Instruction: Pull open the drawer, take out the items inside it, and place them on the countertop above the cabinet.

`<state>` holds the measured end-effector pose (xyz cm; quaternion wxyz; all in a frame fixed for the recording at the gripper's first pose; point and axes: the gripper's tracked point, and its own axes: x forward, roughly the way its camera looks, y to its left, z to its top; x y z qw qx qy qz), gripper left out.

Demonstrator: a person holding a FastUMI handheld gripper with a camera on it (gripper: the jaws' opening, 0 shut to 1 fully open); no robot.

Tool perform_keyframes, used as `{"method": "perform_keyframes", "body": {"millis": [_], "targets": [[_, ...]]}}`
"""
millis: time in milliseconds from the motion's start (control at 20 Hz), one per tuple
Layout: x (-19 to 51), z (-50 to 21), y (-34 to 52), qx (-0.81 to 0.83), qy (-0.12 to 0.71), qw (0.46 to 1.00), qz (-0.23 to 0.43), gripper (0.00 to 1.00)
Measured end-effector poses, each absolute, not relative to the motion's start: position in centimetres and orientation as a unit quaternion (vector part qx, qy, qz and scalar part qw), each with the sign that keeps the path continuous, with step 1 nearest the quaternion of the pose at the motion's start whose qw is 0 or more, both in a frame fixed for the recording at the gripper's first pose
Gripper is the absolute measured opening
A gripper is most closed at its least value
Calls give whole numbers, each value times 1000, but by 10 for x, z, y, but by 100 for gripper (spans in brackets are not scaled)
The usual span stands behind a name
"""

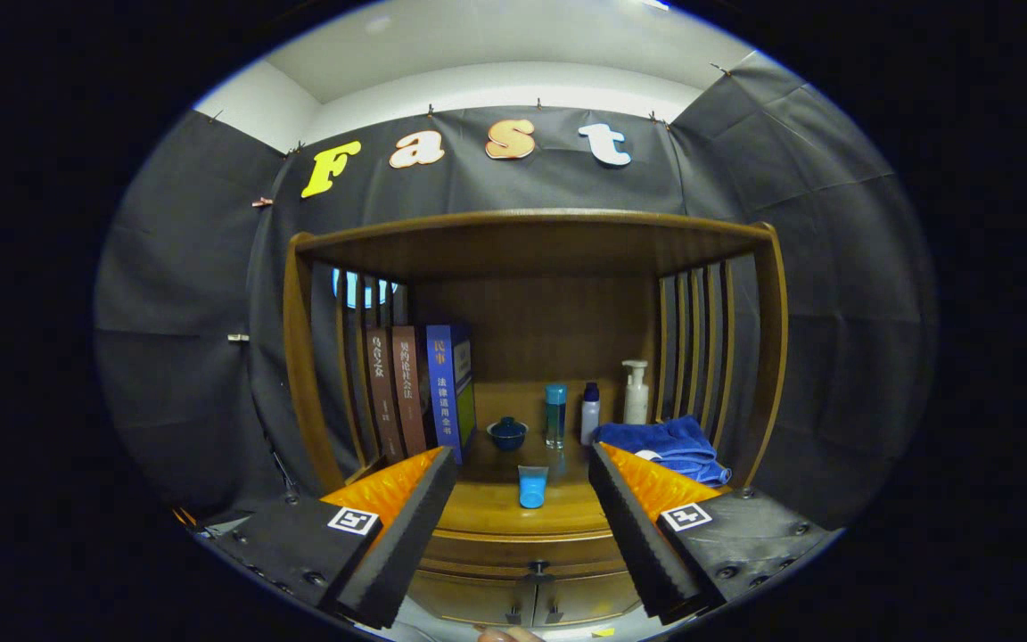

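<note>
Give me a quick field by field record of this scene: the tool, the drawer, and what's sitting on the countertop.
tool: tool open, fingers apart, holding nothing
drawer: drawer shut, knob between the fingers
countertop: countertop just ahead of the fingers
near items: blue tube at the front
far items: dark bowl, tall blue bottle, small white bottle, pump bottle
right side: folded blue towel
left side: three upright books
task state: drawer not yet pulled

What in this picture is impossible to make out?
- Drawer contents: the drawer is closed, its front hides them.
- Blue towel: its near corner is behind a finger of the open gripper.
- Cabinet doors below: cut off by the view's edge.
- Bottle labels: too small.
</note>
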<state>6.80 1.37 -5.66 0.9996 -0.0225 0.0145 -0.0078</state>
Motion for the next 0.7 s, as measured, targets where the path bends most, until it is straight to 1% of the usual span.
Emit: {"method": "perform_keyframes", "body": {"millis": [250,700], "targets": [[55,-35,15,-24,-13,1000,-11,99],[47,-29,15,-36,-19,999,-18,99]]}}
